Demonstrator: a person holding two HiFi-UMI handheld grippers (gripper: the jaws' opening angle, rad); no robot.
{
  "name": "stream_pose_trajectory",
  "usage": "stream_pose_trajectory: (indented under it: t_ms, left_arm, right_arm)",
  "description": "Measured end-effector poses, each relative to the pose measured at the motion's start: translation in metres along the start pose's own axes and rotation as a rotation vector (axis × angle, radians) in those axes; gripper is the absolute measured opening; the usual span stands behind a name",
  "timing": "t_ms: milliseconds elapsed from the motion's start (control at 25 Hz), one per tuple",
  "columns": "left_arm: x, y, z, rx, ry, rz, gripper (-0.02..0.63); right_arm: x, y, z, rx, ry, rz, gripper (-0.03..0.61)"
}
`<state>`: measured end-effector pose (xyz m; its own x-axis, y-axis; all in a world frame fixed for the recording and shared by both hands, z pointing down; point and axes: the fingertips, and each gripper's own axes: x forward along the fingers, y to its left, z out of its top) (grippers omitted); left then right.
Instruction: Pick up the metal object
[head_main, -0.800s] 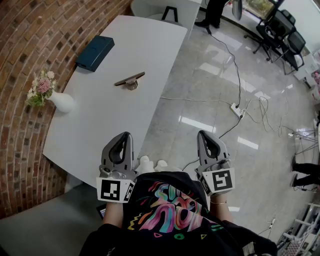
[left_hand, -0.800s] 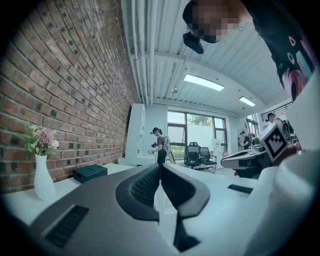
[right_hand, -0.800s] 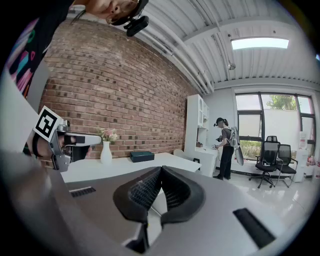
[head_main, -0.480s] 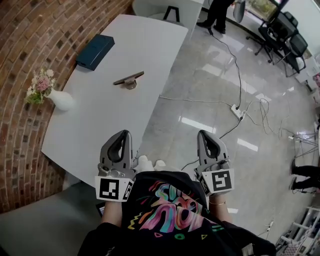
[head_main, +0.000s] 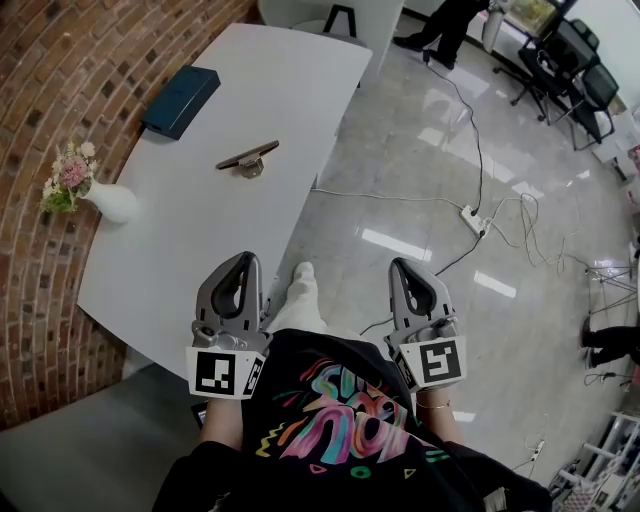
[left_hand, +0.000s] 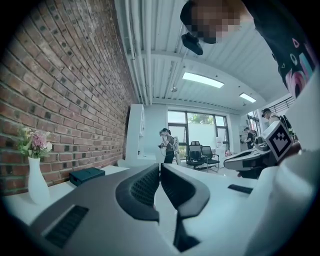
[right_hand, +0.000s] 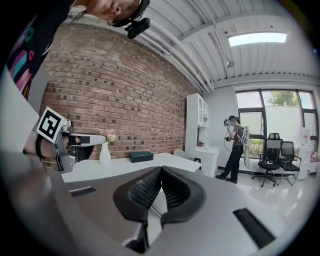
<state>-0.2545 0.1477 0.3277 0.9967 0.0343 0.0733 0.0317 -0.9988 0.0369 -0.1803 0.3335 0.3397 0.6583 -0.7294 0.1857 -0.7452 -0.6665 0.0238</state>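
A long white table (head_main: 190, 250) with rounded corners runs up the left half of the head view, set along a red brick wall (head_main: 60, 60) that fills the upper left. The metal object (head_main: 246, 158) lies on the table in the upper middle of the frame, near the table's right edge, a flat brownish strip on a small base. Above and left of it, well apart, sits a dark teal box (head_main: 180, 100). At the left edge of the table, against the wall, stands a white vase (head_main: 108, 202) with pink and white flowers.

Right of the table the floor (head_main: 400, 150) is glossy pale tile with bright reflections of the ceiling lights. A white power strip (head_main: 471, 216) lies on it at centre right, with cables (head_main: 520, 225) looping away from it. Black office chairs (head_main: 565, 60) stand in the upper right corner, and a person's legs (head_main: 440, 25) show at the top edge.

The left gripper (head_main: 244, 260) and right gripper (head_main: 401, 266) are held low in the frame, close to the person's body, well apart from the metal object. Both pairs of jaws are together with nothing between them. The right gripper view shows a tall white cabinet (right_hand: 198, 127) at the end of the brick wall and large windows (right_hand: 280, 117) beyond.
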Motion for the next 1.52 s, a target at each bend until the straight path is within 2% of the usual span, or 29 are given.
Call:
stream_pose_trajectory:
  t_ms: [360,640,1000,1320,1520]
  left_arm:
    - [0.081,0.041,-0.011,-0.026,0.014,-0.018,0.031]
    - [0.148,0.076,-0.012,-0.094,0.042,-0.045,0.031]
    - [0.201,0.134,-0.029,-0.15,0.057,0.013,0.031]
    - [0.215,0.178,-0.04,-0.198,0.067,0.147,0.031]
    - [0.222,0.206,-0.049,-0.219,0.054,0.327,0.031]
  right_arm:
    - [0.085,-0.027,-0.002,-0.019,0.042,0.015,0.017]
    - [0.167,-0.051,0.026,-0.037,0.041,0.026,0.017]
    - [0.259,-0.051,0.028,-0.056,0.09,0.095,0.017]
    - [0.323,-0.035,0.036,-0.085,0.106,0.233,0.017]
    - [0.379,-0.022,0.031,-0.12,0.121,0.419,0.017]
